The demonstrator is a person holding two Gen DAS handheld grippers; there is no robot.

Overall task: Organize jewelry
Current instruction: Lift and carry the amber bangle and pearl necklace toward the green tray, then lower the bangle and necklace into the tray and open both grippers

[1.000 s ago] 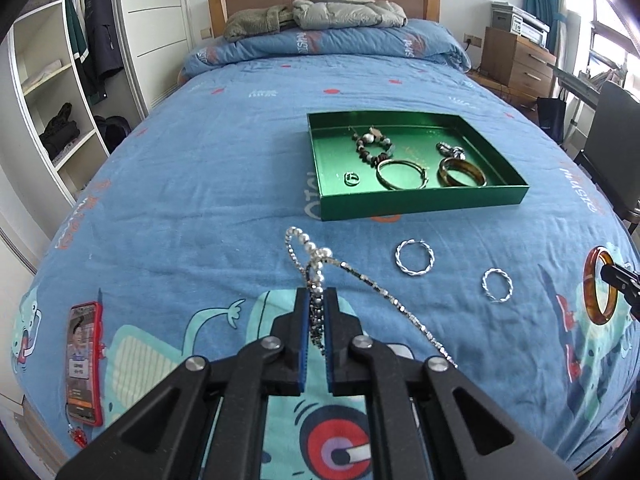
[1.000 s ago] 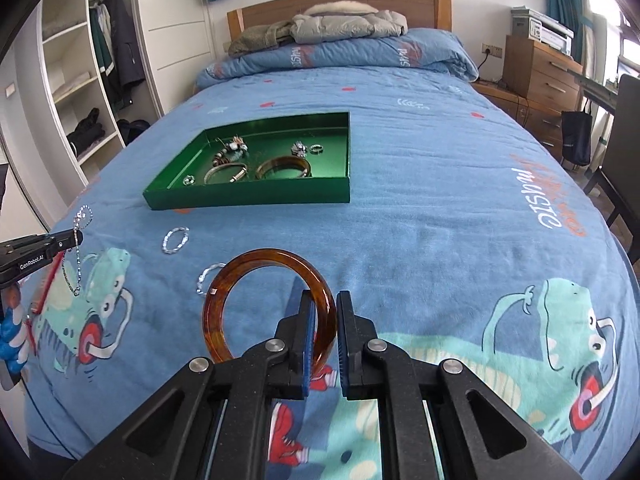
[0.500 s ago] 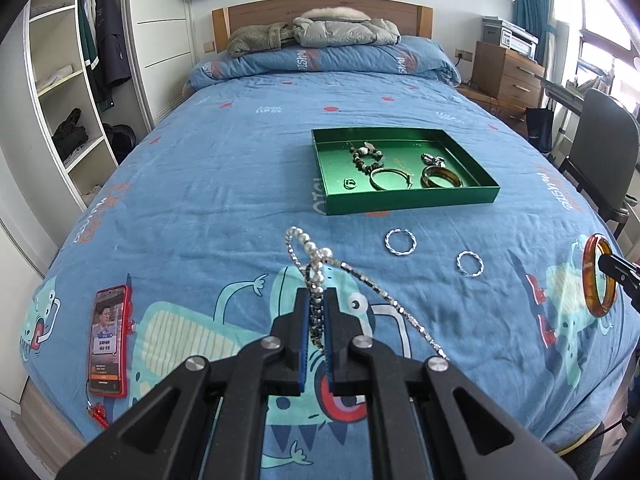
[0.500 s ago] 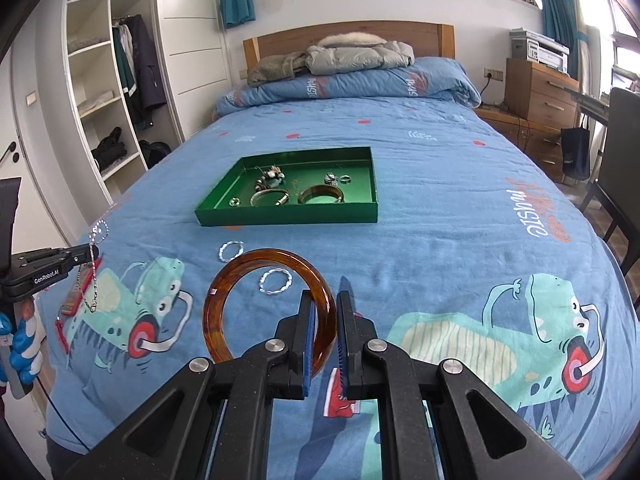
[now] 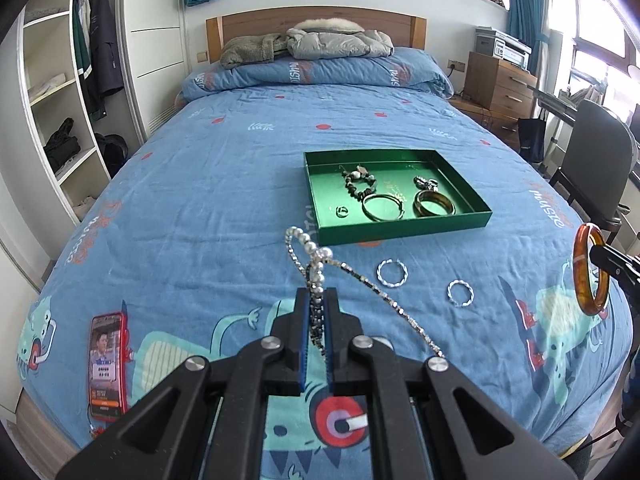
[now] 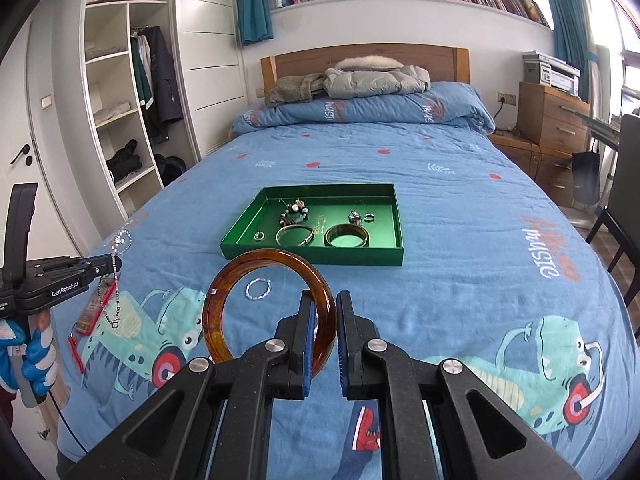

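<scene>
We see both views bright with daylight from the windows (image 5: 600, 40) at the right, which are blown out white. The bedspread (image 6: 460, 220) is evenly lit with soft shadows. Fisheye distortion bends the wardrobe shelves (image 5: 52, 92), corners go black, and focus stays sharp.

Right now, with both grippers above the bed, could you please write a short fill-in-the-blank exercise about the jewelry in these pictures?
1. The left gripper is shut on a pearl and bead ______.
2. The right gripper is shut on an amber ______.
3. The tray on the bed is ______ in colour.
4. ______ twisted silver hoops lie loose on the bed in front of the tray.

Missing words: necklace; bangle; green; Two
</scene>
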